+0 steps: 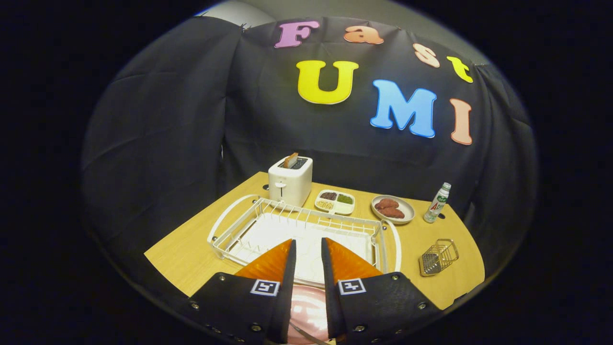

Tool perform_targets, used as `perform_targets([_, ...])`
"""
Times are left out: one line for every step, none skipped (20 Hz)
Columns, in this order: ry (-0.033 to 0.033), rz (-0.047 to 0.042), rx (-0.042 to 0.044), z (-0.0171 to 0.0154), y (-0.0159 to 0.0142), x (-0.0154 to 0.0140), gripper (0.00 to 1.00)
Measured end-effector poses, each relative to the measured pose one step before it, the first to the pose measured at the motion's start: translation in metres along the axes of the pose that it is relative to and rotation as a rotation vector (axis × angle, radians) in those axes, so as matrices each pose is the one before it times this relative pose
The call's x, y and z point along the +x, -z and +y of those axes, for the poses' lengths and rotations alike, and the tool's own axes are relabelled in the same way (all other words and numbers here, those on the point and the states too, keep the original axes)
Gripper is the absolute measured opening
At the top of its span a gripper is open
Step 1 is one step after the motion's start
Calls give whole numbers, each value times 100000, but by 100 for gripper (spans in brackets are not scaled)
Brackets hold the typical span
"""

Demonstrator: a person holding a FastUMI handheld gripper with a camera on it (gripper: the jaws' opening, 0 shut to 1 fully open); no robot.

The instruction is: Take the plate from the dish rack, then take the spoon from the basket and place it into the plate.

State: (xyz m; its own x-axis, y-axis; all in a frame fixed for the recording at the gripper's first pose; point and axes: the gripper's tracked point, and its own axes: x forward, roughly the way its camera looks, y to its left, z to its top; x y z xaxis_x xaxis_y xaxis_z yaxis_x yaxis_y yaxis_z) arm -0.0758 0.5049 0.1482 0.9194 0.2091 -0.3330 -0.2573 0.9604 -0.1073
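**Jaws parted above the pink plate, spoon seemingly in it**

Jaws [306, 249] stand slightly apart, gripping nothing. On the one counter [191, 258] lies one empty dish rack [268, 215]. Below the fingers sits one pink plate [306, 309], apparently already holding one spoon [304, 333]; one wire basket [438, 258] stands nearby.

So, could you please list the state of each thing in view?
Gripper: fingers slightly apart, gripping nothing.
Pink round plate: flat on the table, below the fingers, a thin metal utensil lying in it.
White wire dish rack: empty.
White toaster: bread slice raised.
Small wire basket: empty.
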Motion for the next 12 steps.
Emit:
perform_targets([940,-2025,1393,-883,-1170,-309,30])
perform_targets([1545,-2447,2057,-1208,-1419,-318,30])
perform_targets([1689,-2641,2688,-1259,-1543,-268,30])
perform_targets([1792,-2019,2465,-1484,-1485,-180,30])
perform_targets([2345,-1523,1808,-1625,-1454,-188,30])
perform_targets([3242,-2037,648,-1945,-1660,-293,30])
perform_targets([3891,-1627,-536,-2010,-1517,-68,30])
perform_targets([3596,-1035,-1218,-2017,-902,127,30])
perform_targets([3167,-594,-1297,-1678,-914,205,30])
perform_targets([2658,-923,-886,-1436,-773,256,30])
perform_targets([1874,-1353,-49,-1219,-935,242,30])
perform_targets([2139,-1519,897,-1196,-644,268,30])
